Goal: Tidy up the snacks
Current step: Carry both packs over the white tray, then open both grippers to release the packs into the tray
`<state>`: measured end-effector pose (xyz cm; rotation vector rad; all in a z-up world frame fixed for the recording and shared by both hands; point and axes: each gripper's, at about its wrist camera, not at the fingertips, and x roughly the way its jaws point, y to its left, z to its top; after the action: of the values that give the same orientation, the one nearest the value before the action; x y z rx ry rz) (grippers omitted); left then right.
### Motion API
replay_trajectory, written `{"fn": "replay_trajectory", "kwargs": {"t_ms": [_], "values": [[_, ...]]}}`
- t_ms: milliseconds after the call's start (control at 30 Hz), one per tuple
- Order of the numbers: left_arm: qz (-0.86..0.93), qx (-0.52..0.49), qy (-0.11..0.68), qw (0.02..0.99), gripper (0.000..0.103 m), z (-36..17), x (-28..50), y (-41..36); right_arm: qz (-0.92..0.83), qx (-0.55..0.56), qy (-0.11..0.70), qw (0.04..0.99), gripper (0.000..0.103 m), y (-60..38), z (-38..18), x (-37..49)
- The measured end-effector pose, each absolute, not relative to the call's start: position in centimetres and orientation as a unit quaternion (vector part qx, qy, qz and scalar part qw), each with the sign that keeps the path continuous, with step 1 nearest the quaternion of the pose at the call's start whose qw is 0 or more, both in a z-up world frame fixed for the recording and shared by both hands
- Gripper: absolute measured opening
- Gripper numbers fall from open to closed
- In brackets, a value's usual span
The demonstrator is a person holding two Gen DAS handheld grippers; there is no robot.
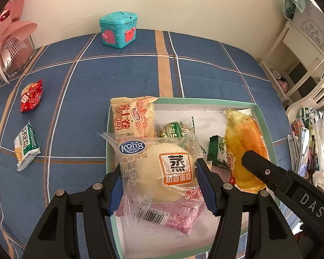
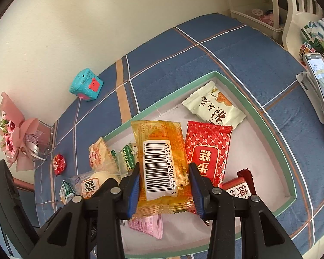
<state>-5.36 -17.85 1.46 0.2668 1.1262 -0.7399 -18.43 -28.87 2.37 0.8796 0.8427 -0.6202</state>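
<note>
Blue plaid cloth (image 1: 123, 82) fills both views, with a cream wall behind it and a green-rimmed box (image 1: 205, 101) sitting at centre. We've got our left gripper (image 1: 159, 181) low in the left wrist view, its blue pads pressed on either side of the clear-wrapped cake (image 1: 162, 168), which hangs over the box's left rim, above a pink packet (image 1: 179, 215). In the right wrist view, our right gripper (image 2: 164, 188) is clamped on the orange packet (image 2: 162, 164), barcode facing us, over the middle of the box; the red packet (image 2: 209, 149) lies just to its right and the white packet (image 2: 216, 108) sits towards the upper right corner. Two snacks remain on the cloth at the left of the left wrist view: a red candy (image 1: 31, 96) and, below it, a green packet (image 1: 27, 146). Against the wall at top centre stands a teal toy box (image 1: 118, 30).
</note>
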Motion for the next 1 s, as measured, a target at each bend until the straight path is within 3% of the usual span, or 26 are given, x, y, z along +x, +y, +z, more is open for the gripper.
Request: {"fn": "replay_trajectory", "kwargs": {"t_ms": [233,367,933,1000], "values": [[-0.352,0.127,0.517,0.770,0.064,1.4,-5.6,-18.4,-0.286,0.405,0.386,0.778,0.044,-29.1,2.3,-18.3],[-0.351,0.128,0.515,0.771,0.071,1.5,-5.5,-18.3,-0.284,0.405,0.387,0.778,0.044,-29.0,2.2,-18.1],[-0.316,0.114,0.529,0.779,0.071,2.9,-3.8,-15.8,-0.279,0.396,0.398,0.779,0.046,-28.4,2.9,-18.0],[-0.310,0.107,0.532,0.781,0.072,3.0,-3.4,-15.1,-0.275,0.390,0.399,0.783,0.051,-28.0,3.2,-17.9]]}}
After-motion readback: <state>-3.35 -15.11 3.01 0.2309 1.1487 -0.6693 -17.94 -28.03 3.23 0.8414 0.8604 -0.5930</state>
